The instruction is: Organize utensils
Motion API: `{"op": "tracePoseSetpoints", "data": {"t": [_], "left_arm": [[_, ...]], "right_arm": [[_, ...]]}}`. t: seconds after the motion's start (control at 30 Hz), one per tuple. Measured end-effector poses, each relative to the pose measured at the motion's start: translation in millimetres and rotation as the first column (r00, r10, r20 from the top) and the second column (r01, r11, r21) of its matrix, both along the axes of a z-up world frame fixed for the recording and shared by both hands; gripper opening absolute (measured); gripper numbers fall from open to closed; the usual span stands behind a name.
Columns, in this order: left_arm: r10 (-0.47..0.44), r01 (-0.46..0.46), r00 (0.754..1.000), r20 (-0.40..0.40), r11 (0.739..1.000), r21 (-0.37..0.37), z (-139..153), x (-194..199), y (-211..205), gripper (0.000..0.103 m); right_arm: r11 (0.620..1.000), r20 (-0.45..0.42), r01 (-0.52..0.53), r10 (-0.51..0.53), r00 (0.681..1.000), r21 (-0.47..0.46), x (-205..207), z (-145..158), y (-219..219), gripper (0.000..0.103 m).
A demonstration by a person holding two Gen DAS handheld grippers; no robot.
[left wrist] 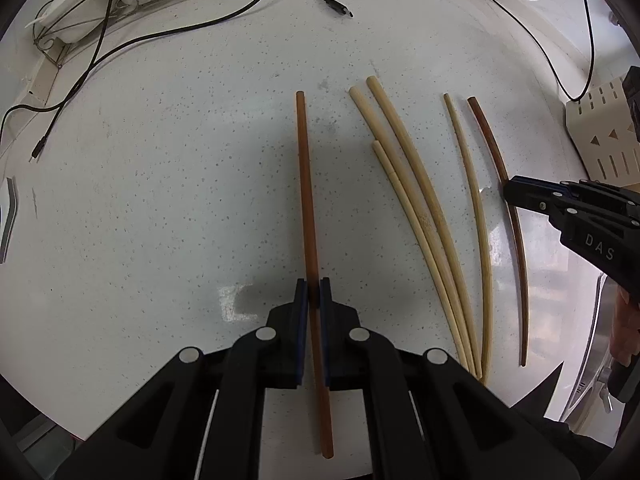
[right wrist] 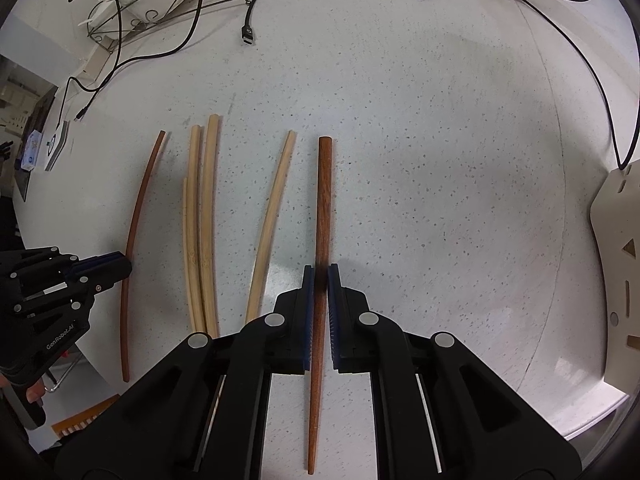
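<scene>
On the speckled white bench, the left gripper is clenched on a reddish-brown wooden chopstick. Four pale bamboo chopsticks lie between. At right, the right gripper is clenched on a second reddish-brown wooden chopstick.

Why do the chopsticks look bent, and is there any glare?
Left wrist view: fisheye bends the pale chopsticks near the edge; glare patch on the counter beside the left gripper. Right wrist view: same bending; the centred brown chopstick looks straight.
</scene>
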State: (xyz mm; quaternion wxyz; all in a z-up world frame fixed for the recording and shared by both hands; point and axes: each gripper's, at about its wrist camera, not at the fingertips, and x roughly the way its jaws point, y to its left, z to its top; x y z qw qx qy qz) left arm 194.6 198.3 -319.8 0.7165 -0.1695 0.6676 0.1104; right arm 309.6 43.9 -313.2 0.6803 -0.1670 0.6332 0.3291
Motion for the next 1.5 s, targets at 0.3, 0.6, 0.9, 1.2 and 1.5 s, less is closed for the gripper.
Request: {"op": "tracePoseSetpoints", "data": {"t": [0.3, 0.6, 0.9, 1.2, 1.5], "left_arm": [[-0.009, 0.01, 0.999, 0.043, 1.0, -0.016, 16, 2, -11, 0.006], [-0.029, 0.029, 0.995, 0.097, 1.0, -0.005, 40, 4, -19, 0.006], [-0.051, 0.05, 0.982, 0.182, 0.999, 0.01, 73, 3, -25, 0.005], [-0.058, 0.051, 0.962, 0.268, 0.998, 0.032, 99, 8, -31, 0.005], [-0.043, 0.029, 0.942, 0.332, 0.999, 0.046, 125, 3, -24, 0.005]], "right_arm": [[0.999, 0.003, 0.018, -0.018, 1.0, 0.035, 2, 13, -7, 0.006], [0.995, 0.034, 0.047, -0.05, 0.998, 0.089, 3, 37, -16, 0.006], [0.979, 0.096, 0.102, -0.12, 0.988, 0.174, -1, 72, -41, 0.006], [0.97, 0.177, 0.136, -0.173, 0.969, 0.201, 0, 99, -57, 0.006], [0.957, 0.258, 0.157, -0.22, 0.941, 0.242, -5, 123, -74, 0.006]]}}
